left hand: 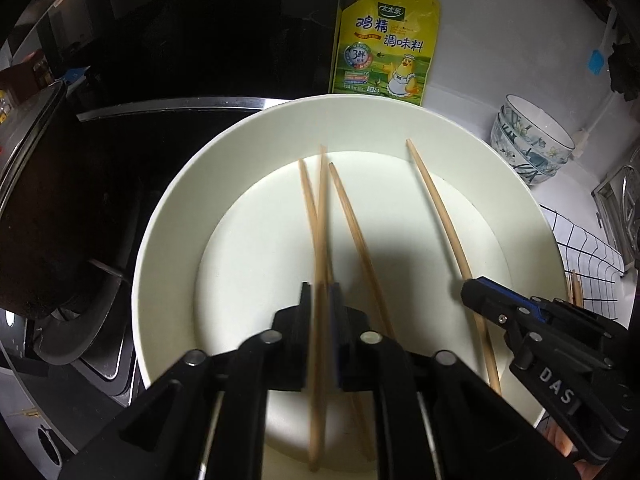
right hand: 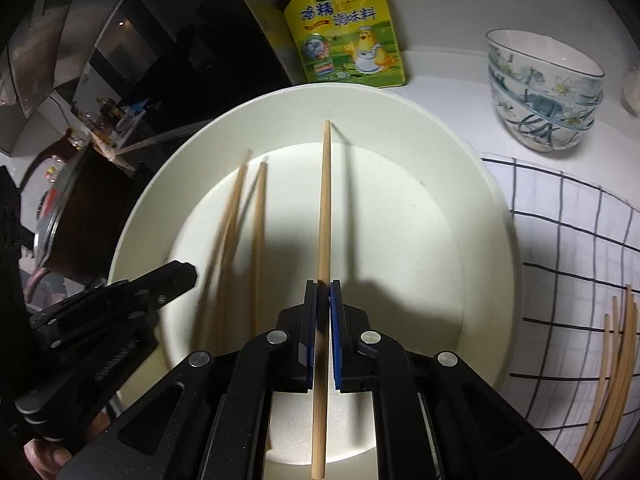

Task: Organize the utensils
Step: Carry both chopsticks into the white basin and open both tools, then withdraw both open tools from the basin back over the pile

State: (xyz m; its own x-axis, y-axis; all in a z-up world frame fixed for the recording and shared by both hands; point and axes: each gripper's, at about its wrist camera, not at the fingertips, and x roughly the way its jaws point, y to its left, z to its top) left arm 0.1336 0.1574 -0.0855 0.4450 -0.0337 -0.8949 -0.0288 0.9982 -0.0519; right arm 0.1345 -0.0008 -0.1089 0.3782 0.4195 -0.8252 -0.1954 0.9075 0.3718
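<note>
Left gripper [left hand: 320,300]: jaws nearly closed on one blurred chopstick [left hand: 320,240], reaching low over the plate's near side, probably lifting it.
Plate [left hand: 168,208]: wide, cream, holding two loose chopsticks [left hand: 352,232] that cross each other.
Right gripper [right hand: 323,292]: jaws pinched tight on a single chopstick [right hand: 325,200], pointing straight ahead over the plate.
Checked cloth [right hand: 560,240]: right of the plate, with a bundle of chopsticks [right hand: 612,380], seemingly the collection spot.

Left wrist view: close above the plate [left hand: 168,240], facing the wall.
Right wrist view: beside it, same heading.
Shared: plate [right hand: 460,184], seasoning pouch [right hand: 348,28].
</note>
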